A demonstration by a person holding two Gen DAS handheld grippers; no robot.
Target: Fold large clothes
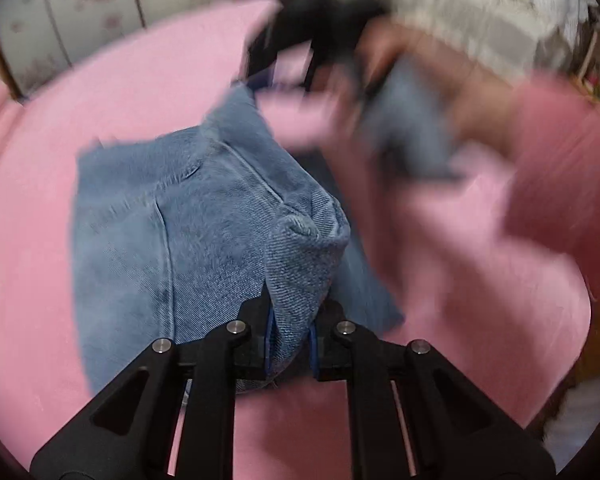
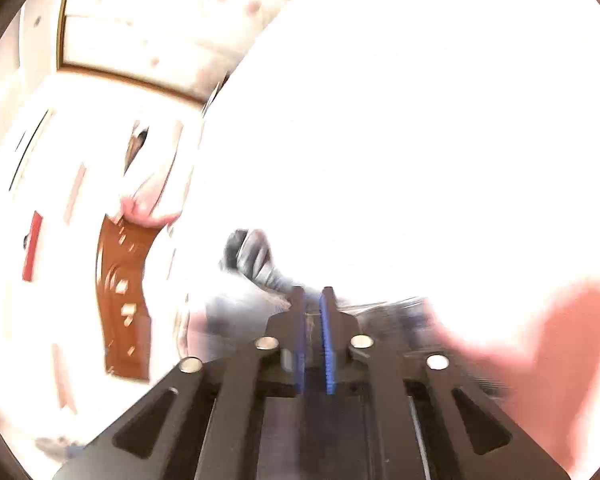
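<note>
Denim jeans (image 1: 148, 220) pinched in your left gripper (image 1: 292, 336) mid-fold on the pink sheet (image 1: 40, 160), right gripper (image 2: 313, 312) narrowly parted and empty at upper right, so next regrip the far edge.

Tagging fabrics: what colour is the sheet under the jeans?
Pink, plain; the sheet under the jeans shows best in the left wrist view.

- The right gripper (image 1: 296, 56) is a dark smear above the jeans (image 1: 172, 216); from the left wrist view its jaws cannot be read.
- The hand (image 1: 412, 80) and pink sleeve (image 1: 560, 168) behind it are streaked.
- The right wrist view is washed white; little beyond the fingertips (image 2: 329, 304) is legible.
- The pink bedsheet (image 1: 100, 92) runs past the frame edge.
</note>
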